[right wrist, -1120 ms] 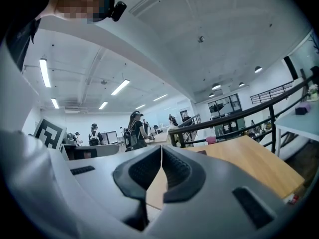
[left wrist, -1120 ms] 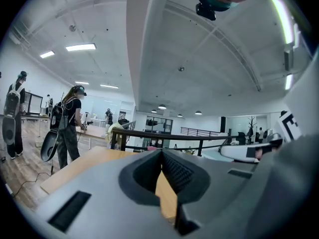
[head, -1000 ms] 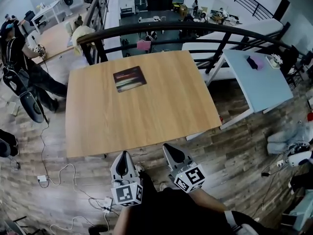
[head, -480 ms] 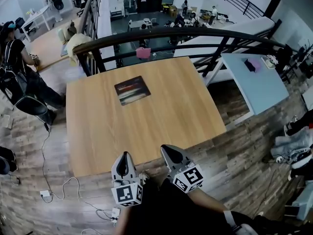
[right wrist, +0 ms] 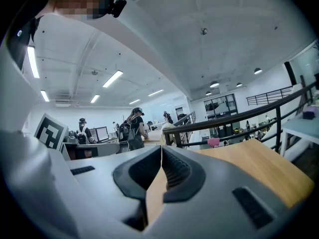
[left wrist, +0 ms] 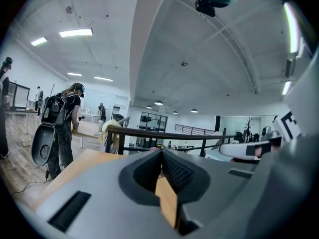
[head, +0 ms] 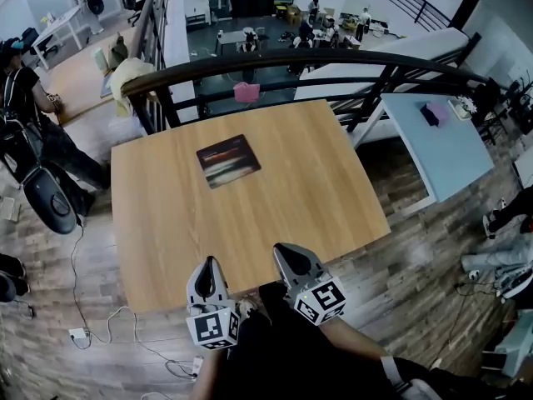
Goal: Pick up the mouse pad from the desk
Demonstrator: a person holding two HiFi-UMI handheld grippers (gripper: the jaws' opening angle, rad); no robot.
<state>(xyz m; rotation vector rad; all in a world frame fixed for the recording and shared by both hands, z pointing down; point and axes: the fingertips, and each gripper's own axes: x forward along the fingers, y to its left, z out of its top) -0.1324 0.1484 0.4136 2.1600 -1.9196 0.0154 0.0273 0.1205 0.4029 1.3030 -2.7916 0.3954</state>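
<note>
Mouse pad (head: pixel 228 161), a dark rectangle with blurred red and pale streaks, lies flat on the wooden desk (head: pixel 275 215). It sits in the far half of the desk, left of centre, turned slightly askew to the desk's edges. Nothing touches it.

Both grippers hover at the near edge of the desk, well apart from the mouse pad, with a broad stretch of bare wood between them and it. The left gripper (head: pixel 208 262) sits just at the near edge and points roughly toward the pad. Its fingers (left wrist: pixel 177 171) are pressed together with nothing between them. The right gripper (head: pixel 284 249) is just beside it, a little further over the desk, and angles toward the far left. Its fingers (right wrist: pixel 175 169) are also pressed together and empty. The pad lies ahead of both, slightly closer to the left gripper's line than to the right's.

A dark curved railing (head: pixel 291 55) runs just behind the far edge of the desk. A person (head: pixel 37 132) stands on the floor to the left.
</note>
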